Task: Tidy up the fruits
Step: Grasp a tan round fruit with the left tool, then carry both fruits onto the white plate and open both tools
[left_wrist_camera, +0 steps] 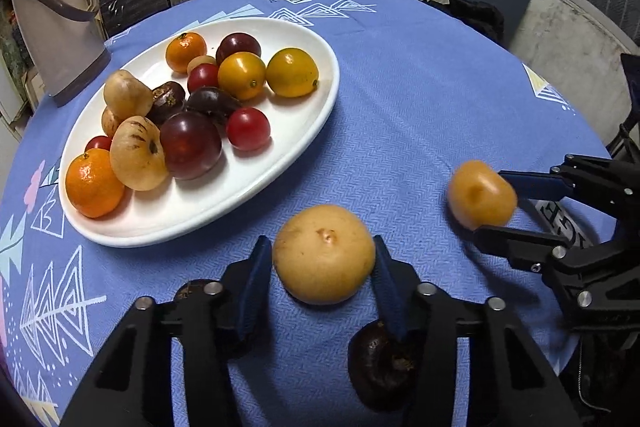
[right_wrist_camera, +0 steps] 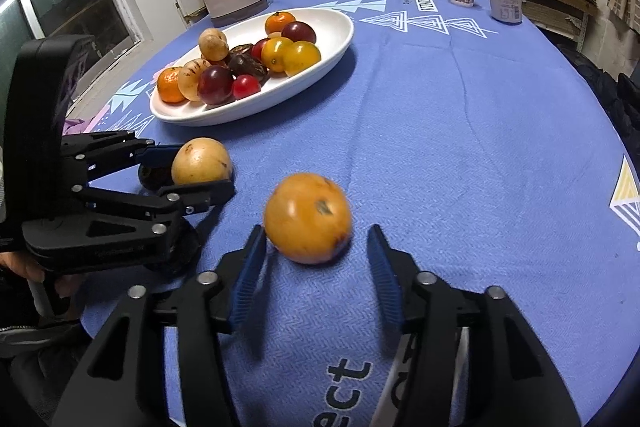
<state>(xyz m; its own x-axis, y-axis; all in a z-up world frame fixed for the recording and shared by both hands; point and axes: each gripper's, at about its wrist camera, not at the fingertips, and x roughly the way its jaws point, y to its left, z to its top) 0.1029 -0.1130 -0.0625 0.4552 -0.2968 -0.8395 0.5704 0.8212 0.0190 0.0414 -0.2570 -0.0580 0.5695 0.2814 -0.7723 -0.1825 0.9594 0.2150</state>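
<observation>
- White oval ceramic plate (left_wrist_camera: 320,115) on the blue tablecloth (left_wrist_camera: 420,99) already holds over a dozen mixed fruits.
- Off the plate: pale tan round fruit (left_wrist_camera: 324,254), blurred orange-tan fruit (right_wrist_camera: 308,218), two dark brown fruits (left_wrist_camera: 380,367).
- Left gripper (left_wrist_camera: 323,259) clamps the tan fruit.
- Right gripper (right_wrist_camera: 316,251) released; orange-tan fruit sits loose between its jaws.

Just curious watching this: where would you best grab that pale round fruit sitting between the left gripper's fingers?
Probably across the widest middle of the pale fruit, one pad on each side, coming down from above and the near edge. It is round and sits stem-up on the cloth, so the sides offer the steadiest hold.
</observation>
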